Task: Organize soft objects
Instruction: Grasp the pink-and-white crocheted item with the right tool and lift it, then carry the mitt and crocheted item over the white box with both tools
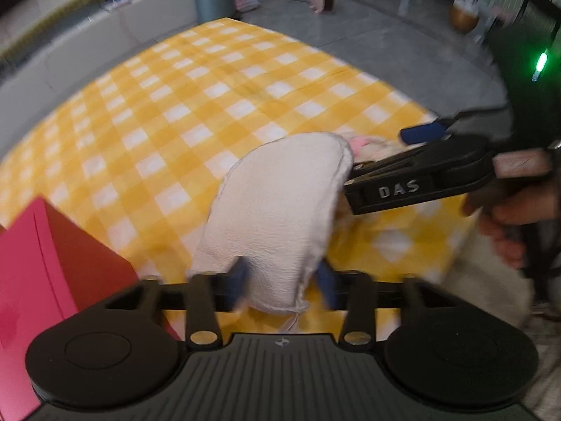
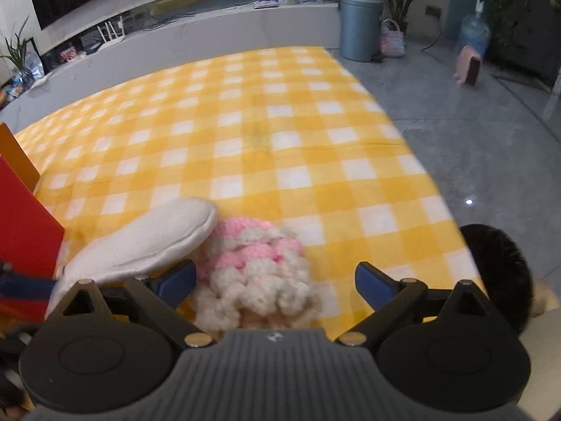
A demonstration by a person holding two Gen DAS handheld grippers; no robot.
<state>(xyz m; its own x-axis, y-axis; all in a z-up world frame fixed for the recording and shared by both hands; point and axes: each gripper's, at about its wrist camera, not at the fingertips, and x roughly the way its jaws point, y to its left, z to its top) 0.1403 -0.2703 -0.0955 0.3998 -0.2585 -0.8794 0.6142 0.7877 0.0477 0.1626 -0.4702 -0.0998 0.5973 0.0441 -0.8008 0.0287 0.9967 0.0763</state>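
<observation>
White padded fabric piece (image 1: 270, 217), insole-like in outline, is pinched at its near end between the blue pads of the left gripper (image 1: 280, 282); fingers drawn in against the cloth, which bunches there; loose thread hangs below the grip. Piece lies raised off the yellow checked blanket (image 1: 196, 105), its far end touching the pink-and-cream knitted item (image 2: 256, 266).

Right gripper (image 2: 275, 280) stands spread wide, nothing between its pads; knitted item sits on the blanket in the gap, nearer the left-hand pad, not gripped. Relative to the knitted item: white piece just beside it on its left; red box (image 2: 24, 217) further left, near the blanket edge; dark furry object (image 2: 498, 273) well apart on the right, at the blanket edge, identity unclear.

Handling, judged: both items light, soft, compliant; white piece flexes and will droop from an end grip, hold at mid-length if it must stay flat; knitted item fluffy, compresses, take it deep across its bulk so yarn does not slip.

Pose: right gripper enters the left view from the right, low and roughly level, held by a hand (image 1: 508, 224) on its handle; left gripper points forward along the white piece.
</observation>
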